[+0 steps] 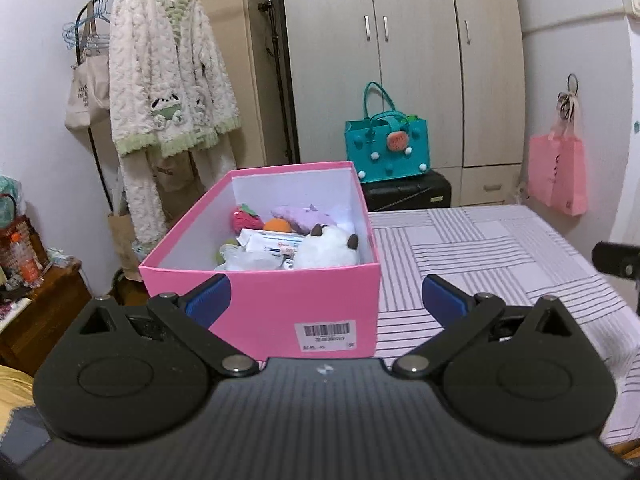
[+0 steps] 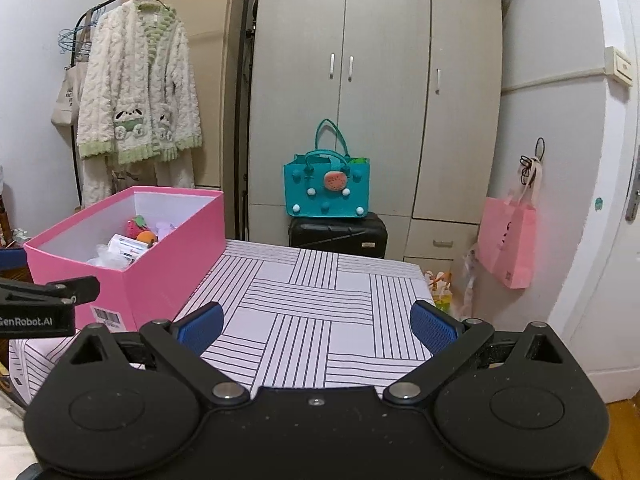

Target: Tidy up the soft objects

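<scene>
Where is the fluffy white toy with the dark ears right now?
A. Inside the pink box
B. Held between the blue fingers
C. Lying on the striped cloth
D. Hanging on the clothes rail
A: the white plush toy sits among other items inside the pink box.

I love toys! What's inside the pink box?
Inside the pink box: a white plush, purple plush, red strawberry toy, orange ball and packets. Anything underneath is hidden.
</scene>
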A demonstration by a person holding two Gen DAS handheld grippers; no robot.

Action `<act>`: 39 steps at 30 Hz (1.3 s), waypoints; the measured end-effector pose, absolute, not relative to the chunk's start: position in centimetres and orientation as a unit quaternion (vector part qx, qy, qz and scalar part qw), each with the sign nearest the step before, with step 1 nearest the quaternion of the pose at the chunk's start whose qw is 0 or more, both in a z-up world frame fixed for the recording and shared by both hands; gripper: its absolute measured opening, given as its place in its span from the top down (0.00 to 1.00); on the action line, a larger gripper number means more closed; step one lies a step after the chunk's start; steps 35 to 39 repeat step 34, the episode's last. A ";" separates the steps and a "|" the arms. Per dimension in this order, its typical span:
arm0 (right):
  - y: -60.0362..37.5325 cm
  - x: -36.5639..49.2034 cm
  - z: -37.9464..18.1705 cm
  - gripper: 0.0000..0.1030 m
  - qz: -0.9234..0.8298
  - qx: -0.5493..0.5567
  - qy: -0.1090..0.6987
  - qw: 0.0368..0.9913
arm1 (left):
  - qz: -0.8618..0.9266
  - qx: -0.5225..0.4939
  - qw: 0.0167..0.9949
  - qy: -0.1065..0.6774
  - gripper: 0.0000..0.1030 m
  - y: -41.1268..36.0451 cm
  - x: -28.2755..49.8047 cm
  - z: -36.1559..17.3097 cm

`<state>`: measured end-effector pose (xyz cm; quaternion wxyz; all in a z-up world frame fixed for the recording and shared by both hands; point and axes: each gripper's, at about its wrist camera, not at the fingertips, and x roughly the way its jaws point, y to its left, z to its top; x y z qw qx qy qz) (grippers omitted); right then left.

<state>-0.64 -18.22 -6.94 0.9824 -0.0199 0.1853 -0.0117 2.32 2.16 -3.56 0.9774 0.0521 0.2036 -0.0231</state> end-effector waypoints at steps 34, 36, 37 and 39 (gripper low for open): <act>-18.5 -1.2 -6.7 0.02 -0.036 -0.007 0.167 0.985 | -0.031 0.044 0.977 0.206 0.00 1.8 2.1 -3.9; -18.5 -1.2 -6.7 0.02 -0.036 -0.007 0.167 0.985 | -0.031 0.044 0.977 0.206 0.00 1.8 2.1 -3.9; -18.5 -1.2 -6.7 0.02 -0.036 -0.007 0.167 0.985 | -0.031 0.044 0.977 0.206 0.00 1.8 2.1 -3.9; -18.5 -1.2 -6.7 0.02 -0.036 -0.007 0.167 0.985 | -0.031 0.044 0.977 0.206 0.00 1.8 2.1 -3.9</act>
